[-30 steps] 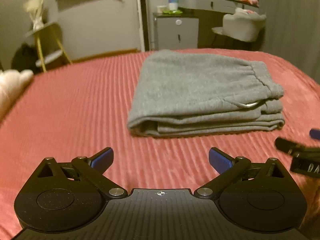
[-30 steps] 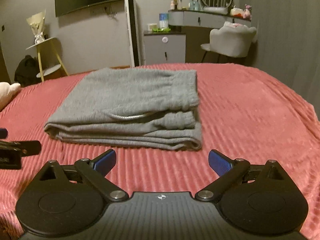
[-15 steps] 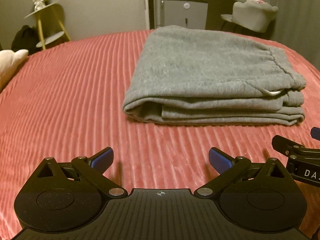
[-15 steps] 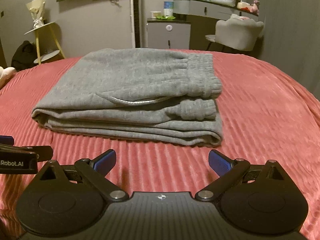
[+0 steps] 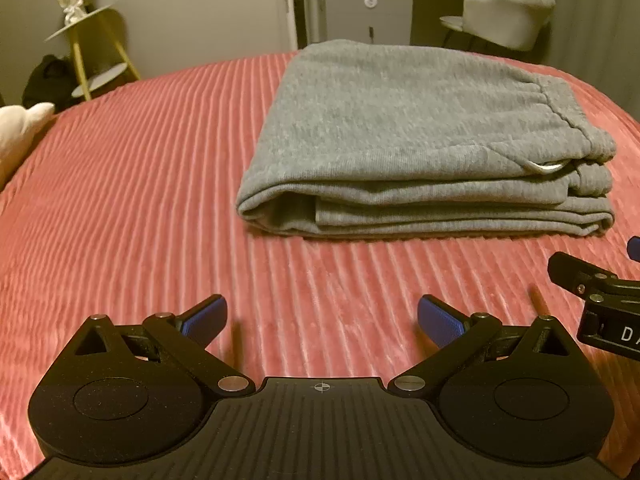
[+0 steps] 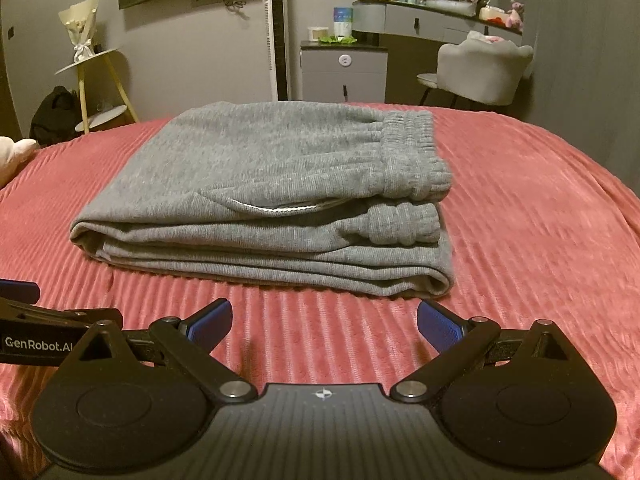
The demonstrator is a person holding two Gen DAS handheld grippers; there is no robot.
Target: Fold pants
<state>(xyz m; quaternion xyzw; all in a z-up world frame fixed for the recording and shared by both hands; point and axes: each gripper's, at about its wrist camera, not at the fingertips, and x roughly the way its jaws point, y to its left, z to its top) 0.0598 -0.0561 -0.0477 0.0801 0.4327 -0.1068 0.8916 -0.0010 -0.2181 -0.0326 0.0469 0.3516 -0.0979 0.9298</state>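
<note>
Nearer now, pants [image 6: 264, 192] ahead of grippers [image 6: 324, 320]

Red ribbed bedspread [image 6: 540, 216]. Beyond it: grey cabinet [image 6: 343, 70], grey chair [image 6: 482, 70] right of cabinet, yellow-legged stand [image 6: 98, 88] (bouquet on top) left of cabinet.

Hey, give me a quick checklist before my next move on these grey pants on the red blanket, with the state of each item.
1. Left tongs open and empty: ok.
2. Right tongs open and empty: ok.
3. Pants folded into a flat stack with layers lined up along the near edge: ok.
4. Waistband on top at the right end, not trailing: ok.
5. Both tongs clear of the cloth, over bare blanket: ok.
6. White drawstring tucked in: not ok, a loop shows at the near edge.
7. Far edge of the stack even: cannot tell, it is hidden behind the top layer.
</note>
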